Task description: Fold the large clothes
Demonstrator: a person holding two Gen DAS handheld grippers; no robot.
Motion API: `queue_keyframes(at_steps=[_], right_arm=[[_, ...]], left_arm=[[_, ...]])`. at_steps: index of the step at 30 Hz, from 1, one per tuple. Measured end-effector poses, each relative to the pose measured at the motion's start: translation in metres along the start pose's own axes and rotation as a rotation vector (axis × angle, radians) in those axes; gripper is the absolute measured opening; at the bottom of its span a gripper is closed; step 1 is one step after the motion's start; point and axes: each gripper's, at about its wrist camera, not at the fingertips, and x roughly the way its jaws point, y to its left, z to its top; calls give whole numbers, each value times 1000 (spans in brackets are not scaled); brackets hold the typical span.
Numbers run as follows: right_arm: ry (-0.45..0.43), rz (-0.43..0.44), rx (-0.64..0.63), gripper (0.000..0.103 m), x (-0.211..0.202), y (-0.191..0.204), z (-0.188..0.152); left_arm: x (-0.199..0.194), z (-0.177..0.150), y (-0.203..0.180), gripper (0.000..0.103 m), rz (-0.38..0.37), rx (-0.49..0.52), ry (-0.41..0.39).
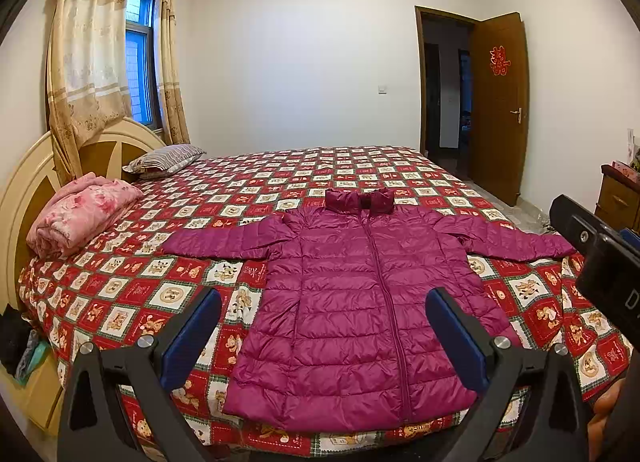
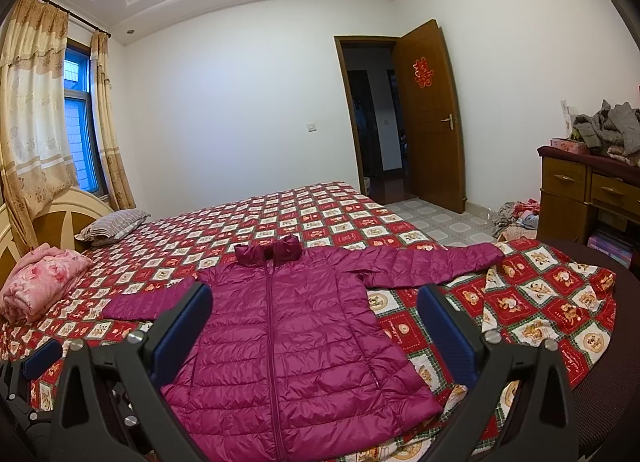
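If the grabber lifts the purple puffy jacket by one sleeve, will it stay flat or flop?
Probably flop: the jacket lies limp and wrinkled on the bedspread. Its puffy quilting suggests it is light. The shiny fabric may slip between open fingers.

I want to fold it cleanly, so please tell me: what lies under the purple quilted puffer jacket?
The purple quilted puffer jacket lies spread flat on the red checked bedspread. Whatever is beneath its body is covered.

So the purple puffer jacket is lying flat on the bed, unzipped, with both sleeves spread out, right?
Not quite: the purple puffer jacket is zipped shut up the front, as the left wrist view shows. It does lie flat on the bed with both sleeves spread out.
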Motion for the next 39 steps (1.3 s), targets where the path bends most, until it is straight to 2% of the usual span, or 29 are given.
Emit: queue_keyframes(at_steps=[39], right_arm=[[19, 0, 1, 103, 2, 1, -2]], left_arm=[[-1, -1, 0, 102, -2, 0, 4]])
